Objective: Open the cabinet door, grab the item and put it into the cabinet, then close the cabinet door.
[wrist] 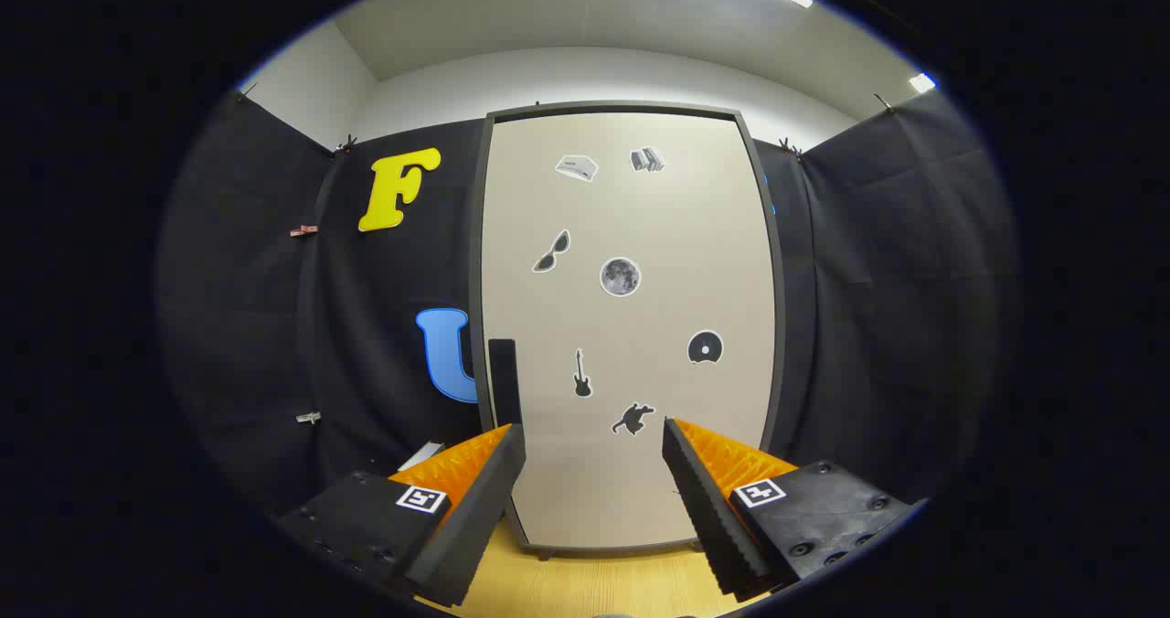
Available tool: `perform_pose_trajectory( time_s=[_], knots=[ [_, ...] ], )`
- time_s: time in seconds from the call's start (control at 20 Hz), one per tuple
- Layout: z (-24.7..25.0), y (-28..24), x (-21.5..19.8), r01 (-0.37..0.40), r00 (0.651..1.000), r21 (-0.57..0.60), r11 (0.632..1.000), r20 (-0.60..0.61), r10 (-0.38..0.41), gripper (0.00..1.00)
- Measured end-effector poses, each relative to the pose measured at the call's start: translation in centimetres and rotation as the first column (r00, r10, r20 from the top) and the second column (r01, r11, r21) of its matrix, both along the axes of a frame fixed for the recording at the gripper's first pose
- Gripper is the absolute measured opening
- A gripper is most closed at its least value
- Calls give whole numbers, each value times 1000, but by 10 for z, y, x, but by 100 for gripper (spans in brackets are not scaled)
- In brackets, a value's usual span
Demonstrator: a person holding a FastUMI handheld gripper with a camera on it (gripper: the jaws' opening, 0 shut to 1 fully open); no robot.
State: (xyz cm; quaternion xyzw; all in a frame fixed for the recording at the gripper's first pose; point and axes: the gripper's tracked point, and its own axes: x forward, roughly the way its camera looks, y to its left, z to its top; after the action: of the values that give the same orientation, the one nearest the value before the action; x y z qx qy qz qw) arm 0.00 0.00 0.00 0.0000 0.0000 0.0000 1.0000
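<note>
**Gripper view: our claw faces a shut cabinet door**

Gripper view shows our claw (592, 472) held wide open, with nothing between its two fingers. The inner pads (704, 499) have little ridges like saw teeth on one side, and look soft like foam on the other. Each finger has a blocky, hard back part with a small square marker (421, 498) on it.

Straight ahead of the fingers, and beyond them, we see the cabinet door (631, 325). It is tall, flat and smooth, pale cream, with a thin dark frame around it. It looks shut. Small stickers (620, 276) dot it: a round moon, sunglasses, a guitar, a disc and some others too small for us to name. A dark, upright bar, the handle (504, 382), sits on the door's edge, just above our left finger.

Under the claw is a wooden table (585, 581), light yellow with fine grain. The cabinet stands on it.

Dark cloth (868, 325) hangs in soft folds on both sides of the cabinet. A small white thing (420, 456) peeks out behind the left finger; we cannot tell what it is. We cannot tell where the item to put away is.
</note>
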Motion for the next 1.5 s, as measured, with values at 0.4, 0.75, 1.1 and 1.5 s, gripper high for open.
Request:
perform_pose_trajectory(
  time_s=[0.4, 0.75, 1.1, 1.5],
  knots=[
    [0, 7, 1, -15, 1000, -7, 1000, -4, 15, 98],
    [2, 8, -4, -15, 1000, -15, 1000, 3, 15, 98],
    [-1, 21, -5, -24, 1000, -8, 1000, -1, 24, 98],
    [-15, 56, 23, -52, 999, 13, 999, -14, 52, 98]
  ],
)
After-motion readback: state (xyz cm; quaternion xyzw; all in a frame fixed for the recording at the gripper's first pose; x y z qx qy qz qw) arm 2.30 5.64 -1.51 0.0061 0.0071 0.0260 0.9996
